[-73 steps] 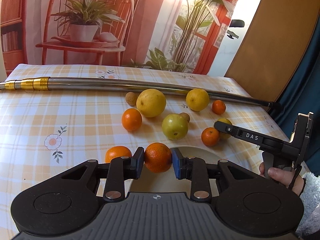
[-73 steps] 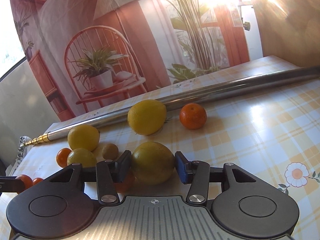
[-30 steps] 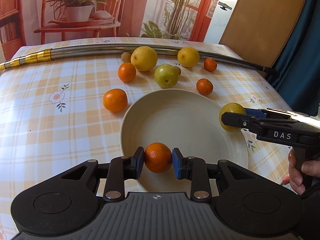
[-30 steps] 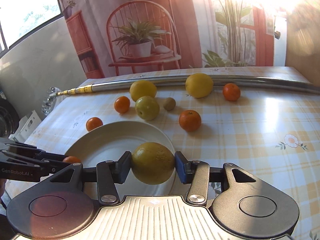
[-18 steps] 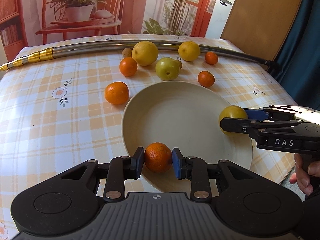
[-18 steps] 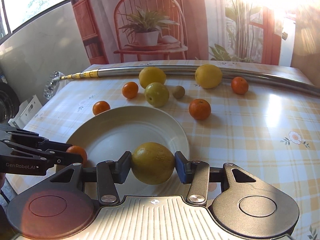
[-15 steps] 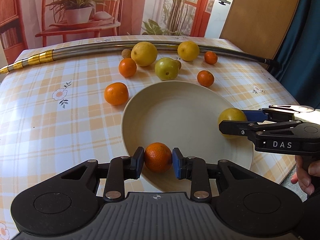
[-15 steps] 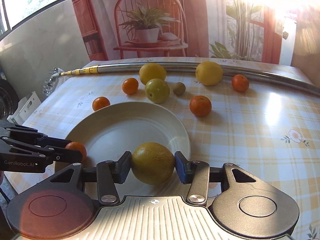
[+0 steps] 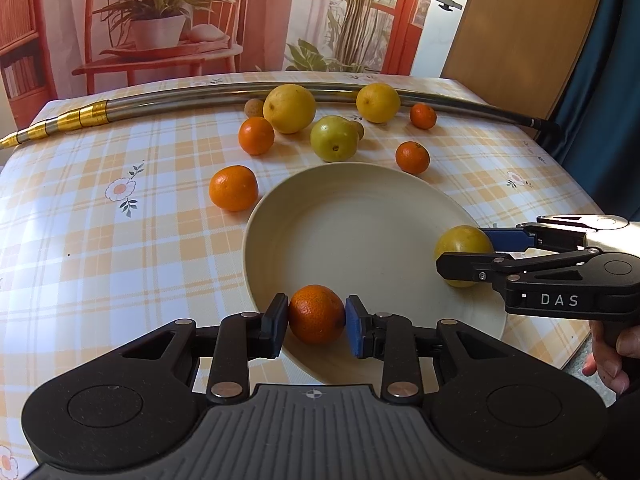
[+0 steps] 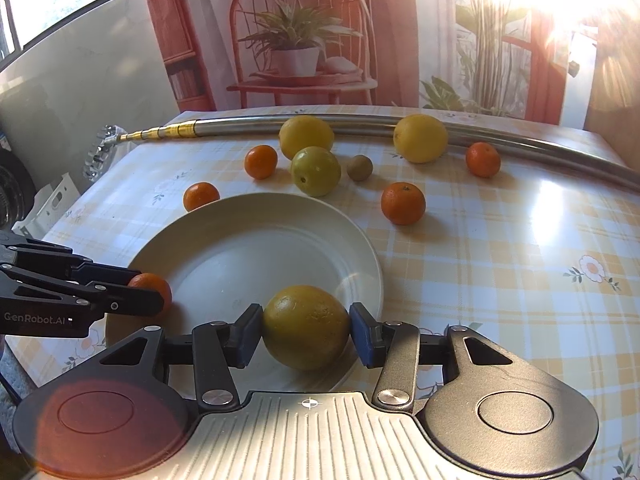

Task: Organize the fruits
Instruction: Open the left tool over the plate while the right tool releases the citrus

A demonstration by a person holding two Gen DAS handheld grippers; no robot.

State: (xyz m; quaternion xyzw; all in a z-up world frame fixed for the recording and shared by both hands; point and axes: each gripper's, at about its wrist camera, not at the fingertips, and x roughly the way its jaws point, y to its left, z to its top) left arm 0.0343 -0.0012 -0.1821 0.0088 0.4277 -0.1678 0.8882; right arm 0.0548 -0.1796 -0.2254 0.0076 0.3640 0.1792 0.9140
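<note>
A cream plate (image 9: 352, 224) (image 10: 248, 248) lies on the checked tablecloth. My left gripper (image 9: 316, 316) is shut on an orange mandarin (image 9: 316, 308), which hangs low over the plate's near rim. My right gripper (image 10: 306, 334) is shut on a yellow-green citrus (image 10: 306, 324) over the plate's near edge. In the left wrist view the right gripper (image 9: 466, 254) comes in from the right with its citrus (image 9: 460, 240) at the plate's right rim. In the right wrist view the left gripper (image 10: 150, 292) and its mandarin (image 10: 156, 282) sit at the plate's left rim.
Beyond the plate lie loose fruits: several mandarins (image 9: 233, 188), a green citrus (image 9: 334, 138), two yellow ones (image 9: 289, 108) and small brown fruits (image 9: 254, 108). A long metal pole (image 9: 160, 98) crosses the far side. The table edge (image 9: 576, 344) is close on the right, beside a person's hand (image 9: 612, 360).
Both grippers have carried their fruits back from the pile to over the plate. In the last half second they have sunk slightly closer to it. Both stay shut.
</note>
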